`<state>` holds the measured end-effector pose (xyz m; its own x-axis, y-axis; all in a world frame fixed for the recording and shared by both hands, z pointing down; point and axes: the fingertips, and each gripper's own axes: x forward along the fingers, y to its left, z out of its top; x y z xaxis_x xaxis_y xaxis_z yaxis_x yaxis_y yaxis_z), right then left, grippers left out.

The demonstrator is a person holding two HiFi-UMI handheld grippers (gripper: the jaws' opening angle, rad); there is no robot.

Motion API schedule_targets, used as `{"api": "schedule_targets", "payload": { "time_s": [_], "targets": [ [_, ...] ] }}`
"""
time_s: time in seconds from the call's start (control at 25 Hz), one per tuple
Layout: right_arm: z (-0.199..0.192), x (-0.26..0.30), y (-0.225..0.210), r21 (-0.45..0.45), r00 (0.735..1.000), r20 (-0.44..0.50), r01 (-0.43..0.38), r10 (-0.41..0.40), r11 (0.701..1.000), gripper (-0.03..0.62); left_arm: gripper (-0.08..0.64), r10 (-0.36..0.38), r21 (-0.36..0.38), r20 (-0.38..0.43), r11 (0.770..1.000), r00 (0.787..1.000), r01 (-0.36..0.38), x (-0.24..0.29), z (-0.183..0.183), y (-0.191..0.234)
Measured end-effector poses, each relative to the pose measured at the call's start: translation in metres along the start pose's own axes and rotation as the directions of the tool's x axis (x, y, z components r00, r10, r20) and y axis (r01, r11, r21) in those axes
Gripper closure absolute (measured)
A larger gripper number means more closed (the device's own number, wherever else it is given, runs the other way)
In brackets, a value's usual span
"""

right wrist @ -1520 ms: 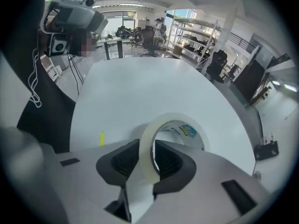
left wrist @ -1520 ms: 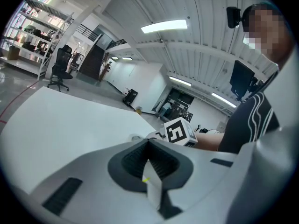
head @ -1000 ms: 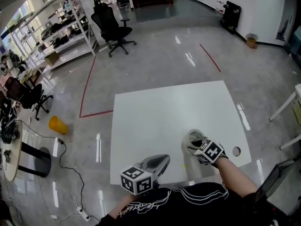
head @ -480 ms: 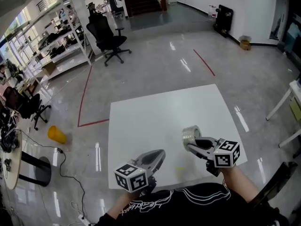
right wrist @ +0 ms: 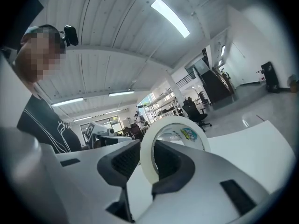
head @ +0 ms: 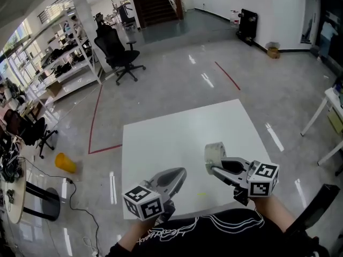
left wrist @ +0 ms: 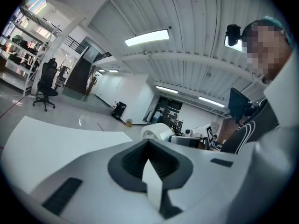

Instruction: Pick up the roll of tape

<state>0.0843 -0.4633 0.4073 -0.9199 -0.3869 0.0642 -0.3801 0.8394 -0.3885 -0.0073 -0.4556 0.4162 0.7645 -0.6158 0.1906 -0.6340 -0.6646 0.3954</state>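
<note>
The roll of tape (head: pixel 215 152) is a whitish ring, held upright in the air above the white table (head: pixel 177 135). My right gripper (head: pixel 214 164) is shut on its band, one jaw inside the ring and one outside. In the right gripper view the tape (right wrist: pixel 145 157) stands between the dark pads of the right gripper (right wrist: pixel 146 143), its printed inner label showing. My left gripper (head: pixel 179 174) hovers over the table's near edge, shut and holding nothing. From the left gripper (left wrist: pixel 149 160) view, the tape (left wrist: pixel 156 131) appears ahead to the right.
A black office chair (head: pixel 115 47) and metal shelves (head: pixel 59 63) stand far left on the glossy floor. A yellow bin (head: pixel 65 162) lies left of the table. Red floor lines (head: pixel 96 119) run beyond it. Another table's leg (head: pixel 316 116) is at the right.
The right gripper has lifted the tape off the table and tipped from pointing down to roughly level. The left gripper has risen a little.
</note>
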Motion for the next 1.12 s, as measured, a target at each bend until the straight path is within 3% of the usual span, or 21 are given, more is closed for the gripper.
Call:
{"api": "schedule_targets", "payload": {
  "time_s": [1.12],
  "targets": [
    [-0.014, -0.026, 0.005, 0.0, 0.999, 0.018, 0.031, -0.031, 1.0, 0.5, 0.557, -0.039, 0.047, -0.037, 0.998, 0.999, 0.041, 0.013, -0.013, -0.029]
  ]
}}
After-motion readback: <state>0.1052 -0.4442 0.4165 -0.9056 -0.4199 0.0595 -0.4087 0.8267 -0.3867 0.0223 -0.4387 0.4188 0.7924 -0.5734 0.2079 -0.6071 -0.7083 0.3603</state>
